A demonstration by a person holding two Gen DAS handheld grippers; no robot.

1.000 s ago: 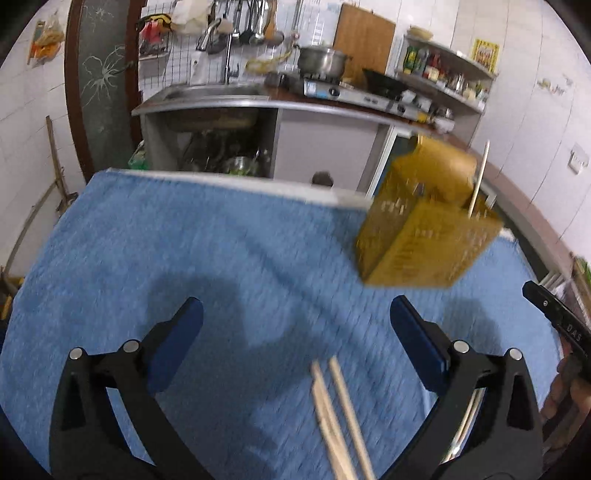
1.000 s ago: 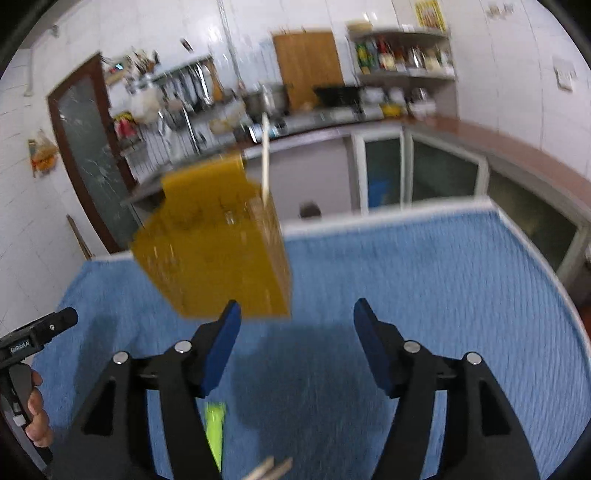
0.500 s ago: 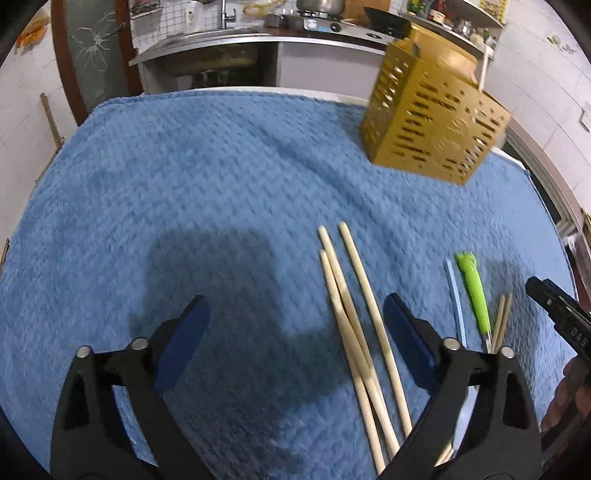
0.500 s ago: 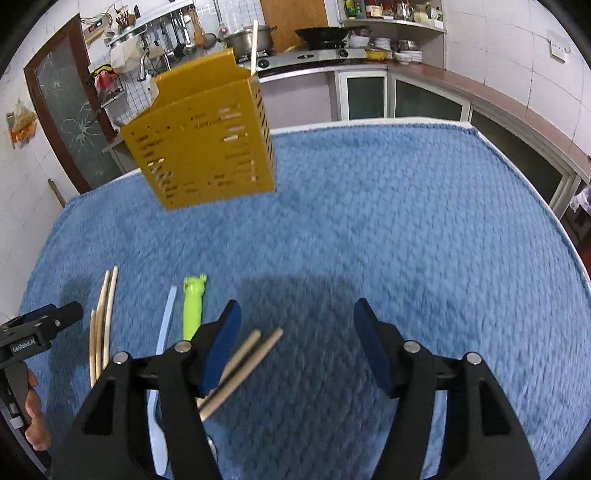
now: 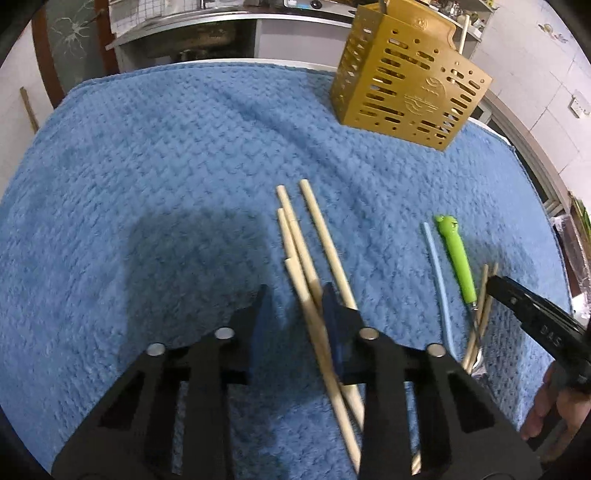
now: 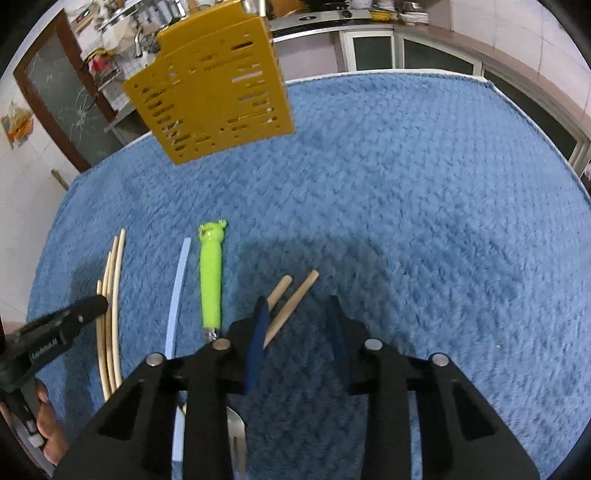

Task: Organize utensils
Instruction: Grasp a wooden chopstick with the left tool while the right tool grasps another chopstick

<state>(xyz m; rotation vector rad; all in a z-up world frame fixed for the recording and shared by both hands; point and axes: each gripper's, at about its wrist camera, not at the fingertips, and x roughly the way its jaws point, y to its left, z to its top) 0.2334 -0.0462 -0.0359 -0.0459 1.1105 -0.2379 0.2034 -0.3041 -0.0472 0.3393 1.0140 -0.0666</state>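
Blue towel (image 5: pixel 147 166) covered the table, kitchen counter behind. Gold slotted caddy (image 5: pixel 406 85) stood at the far edge; its embossed emblem was unreadable. Left gripper (image 5: pixel 295 317) was closing around pale chopsticks (image 5: pixel 317 236). Right gripper (image 6: pixel 299 325) was closing, darker chopsticks (image 6: pixel 291 306) at its left finger. Green-handled utensil (image 6: pixel 210 280) lay between; right side open.

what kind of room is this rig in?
Almost certainly a home kitchen: a steel sink counter behind the blue towel, utensils hanging on a wall rack, and shelves of dishes over cabinets.
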